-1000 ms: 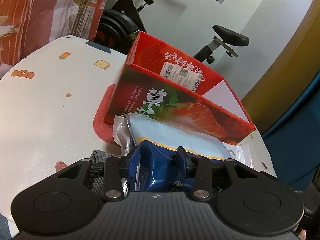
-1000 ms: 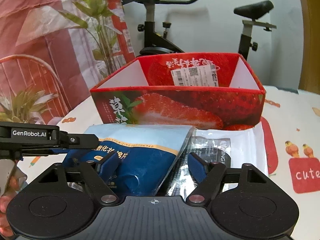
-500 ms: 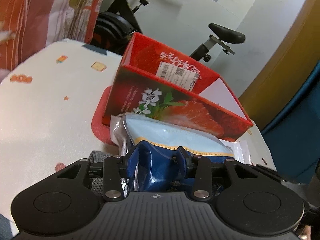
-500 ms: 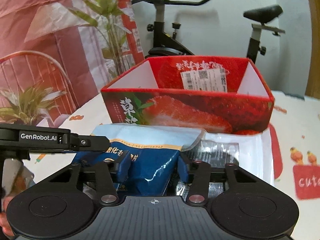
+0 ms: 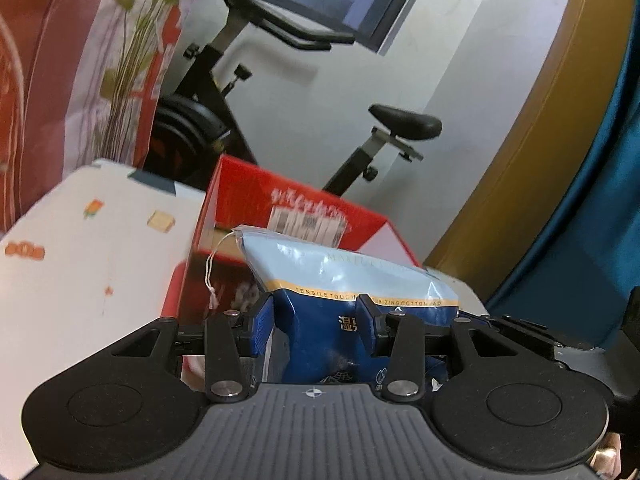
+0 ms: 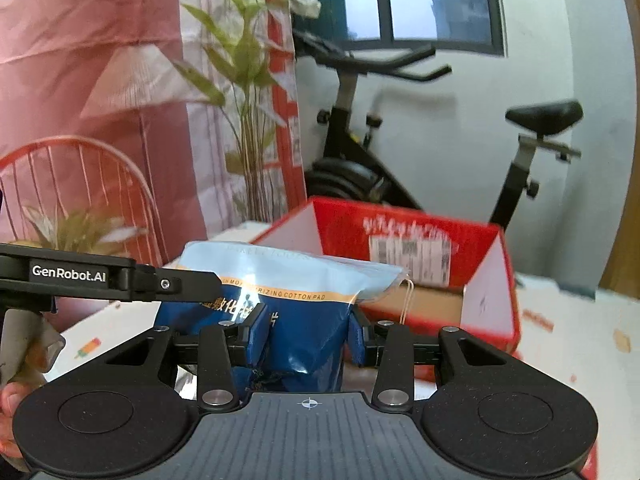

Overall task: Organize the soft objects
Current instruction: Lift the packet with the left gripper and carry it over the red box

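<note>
Pad bag (image 5: 344,280) clamped by both left gripper (image 5: 316,320) and right gripper (image 6: 306,330), red box (image 6: 420,248) just beyond the fingertips

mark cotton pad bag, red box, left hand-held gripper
cotton pad bag (image 6: 280,272), right wrist view, pale-blue top panel.
red box (image 6: 404,228), right wrist view, inner back wall.
left hand-held gripper (image 5: 318,318), left wrist view, midway between fingertips.

"GenRobot.AI" on the left gripper (image 6: 192,284) arm, "COTTON PAD" on the blue pouch (image 6: 304,300)
</note>
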Demonstrator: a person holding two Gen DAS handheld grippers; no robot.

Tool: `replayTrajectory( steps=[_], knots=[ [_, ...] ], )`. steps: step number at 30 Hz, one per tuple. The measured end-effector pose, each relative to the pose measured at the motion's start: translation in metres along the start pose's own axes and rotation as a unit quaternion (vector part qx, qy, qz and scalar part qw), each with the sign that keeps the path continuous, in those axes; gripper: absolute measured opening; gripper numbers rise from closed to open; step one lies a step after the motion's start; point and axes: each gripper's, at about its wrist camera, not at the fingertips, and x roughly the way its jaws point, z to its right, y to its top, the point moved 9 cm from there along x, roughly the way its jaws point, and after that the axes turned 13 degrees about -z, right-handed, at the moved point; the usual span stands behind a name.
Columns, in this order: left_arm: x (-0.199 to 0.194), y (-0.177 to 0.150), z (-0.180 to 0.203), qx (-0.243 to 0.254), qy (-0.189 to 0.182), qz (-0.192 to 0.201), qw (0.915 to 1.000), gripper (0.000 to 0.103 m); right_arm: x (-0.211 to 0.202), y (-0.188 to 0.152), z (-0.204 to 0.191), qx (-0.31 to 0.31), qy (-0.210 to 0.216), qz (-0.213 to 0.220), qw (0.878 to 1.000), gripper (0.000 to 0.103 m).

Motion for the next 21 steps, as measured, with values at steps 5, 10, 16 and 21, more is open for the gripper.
replayTrajectory(
  steps=[5,10,16,21],
  knots=[
    [-0.003,0.030,0.008,0.016,0.003,0.022,0.9996,0.045,-0.002,0.035,0.009,-0.003,0.003,0.019,1.000,0.037],
    [0.008,0.066,0.015,0.030,-0.006,0.039,0.9988,0.045,0.004,0.070,0.027,0.002,0.000,0.040,0.999,0.037],
    [0.035,0.111,0.017,0.039,-0.009,0.047,0.9981,0.045,0.026,0.106,0.052,0.001,-0.012,0.055,0.998,0.037],
    [0.066,0.139,0.013,0.029,-0.009,0.043,0.9986,0.046,0.053,0.128,0.071,0.001,-0.018,0.057,0.998,0.037]
  ],
)
